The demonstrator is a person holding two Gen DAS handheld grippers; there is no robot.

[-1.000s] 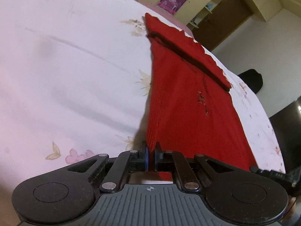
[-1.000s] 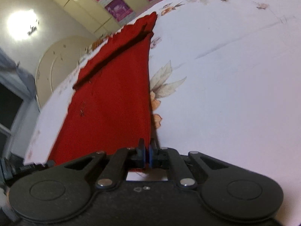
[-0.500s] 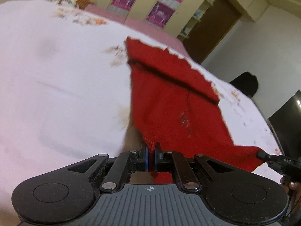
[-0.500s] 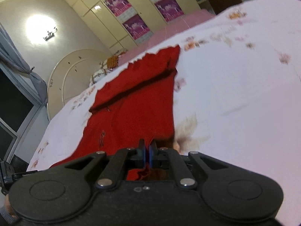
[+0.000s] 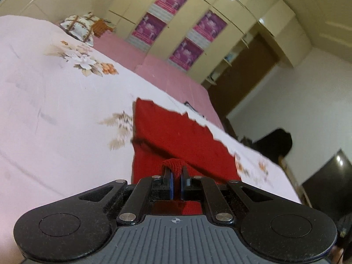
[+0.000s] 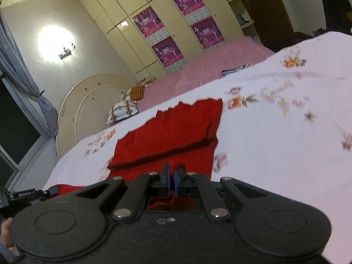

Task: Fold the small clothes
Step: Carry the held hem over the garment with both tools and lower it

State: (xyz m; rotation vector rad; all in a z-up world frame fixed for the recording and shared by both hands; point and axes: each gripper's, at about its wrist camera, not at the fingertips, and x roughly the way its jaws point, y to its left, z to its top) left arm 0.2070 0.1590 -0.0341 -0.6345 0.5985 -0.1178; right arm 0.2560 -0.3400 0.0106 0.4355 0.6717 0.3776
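A small red knitted garment (image 5: 176, 138) lies on a pale flowered bedsheet (image 5: 55, 110), its far part folded over with a jagged edge. My left gripper (image 5: 175, 171) is shut on the garment's near left corner, and the cloth bulges above the fingers. In the right wrist view the same garment (image 6: 171, 129) lies ahead. My right gripper (image 6: 172, 170) is shut on its near right corner, with cloth humped between the fingers. Both corners are lifted off the sheet. The left gripper's tip (image 6: 33, 194) shows at the lower left.
A pink bedspread (image 5: 154, 66) covers the bed's far side, with pillows (image 6: 123, 110) by the rounded headboard (image 6: 88, 101). Cream wardrobes with purple posters (image 6: 167, 28) stand behind. A dark chair (image 5: 275, 140) and a dark screen (image 5: 325, 180) stand to the right.
Both grippers have lifted the garment's near edge and carried it forward toward the far folded part. The visible red length has shortened and the views have tilted up to the room.
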